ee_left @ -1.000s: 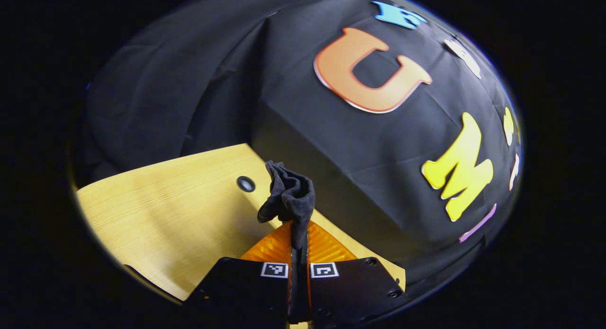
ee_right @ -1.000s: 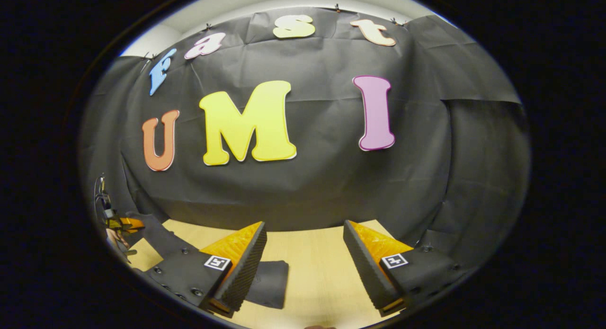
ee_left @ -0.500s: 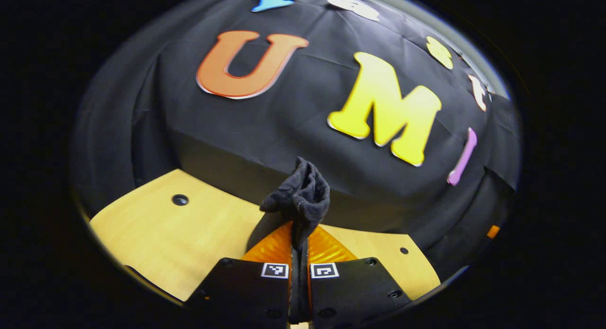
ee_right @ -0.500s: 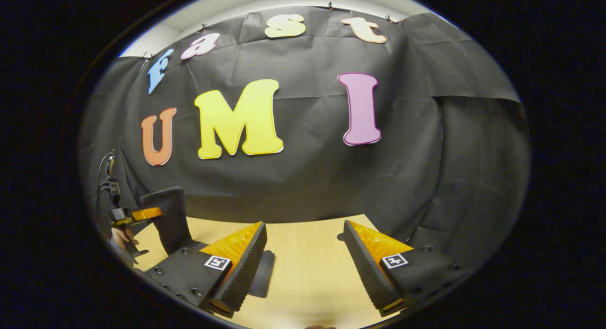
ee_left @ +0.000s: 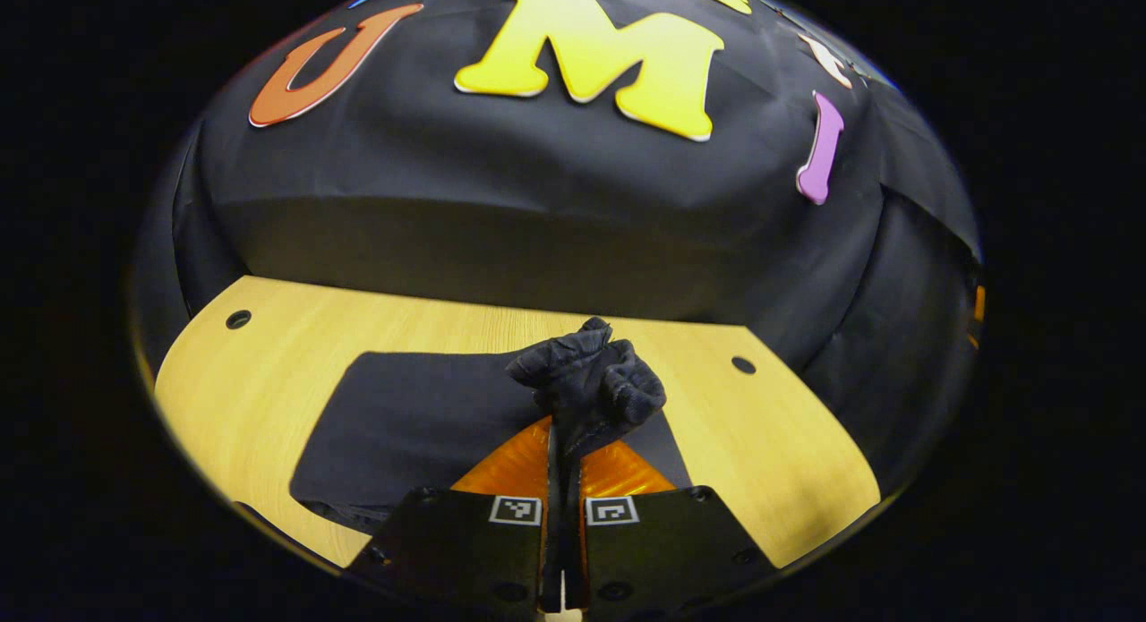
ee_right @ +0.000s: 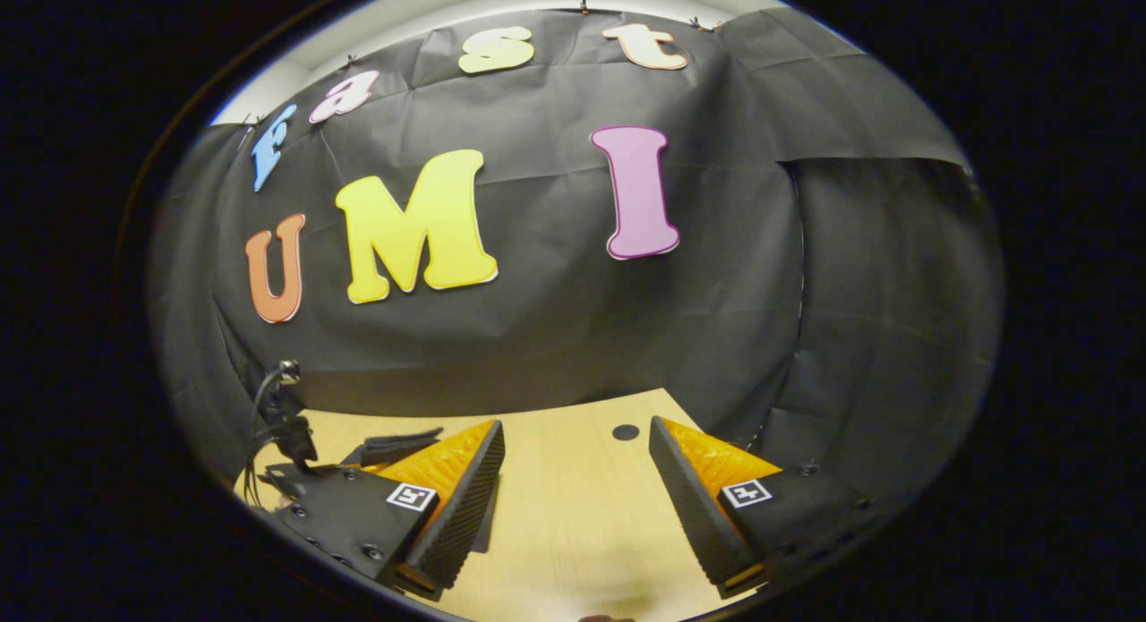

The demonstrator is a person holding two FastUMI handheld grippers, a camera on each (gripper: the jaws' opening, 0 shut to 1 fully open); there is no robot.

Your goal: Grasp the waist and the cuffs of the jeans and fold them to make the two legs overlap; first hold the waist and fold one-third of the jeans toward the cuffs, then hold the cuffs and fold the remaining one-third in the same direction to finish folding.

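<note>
dark soft denim jeans (ee_left: 421,421) lie flat on the pale wooden table (ee_left: 788,461). left gripper (ee_left: 566,443) pinches a bunched edge; right gripper (ee_right: 573,488) gapes, holding nothing. limp, fairly heavy cloth: best pinched at a thick hem.

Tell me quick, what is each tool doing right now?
Left tool: closed, pinching a bunched end of the dark jeans above the table.
Right tool: open, holding nothing.
</note>
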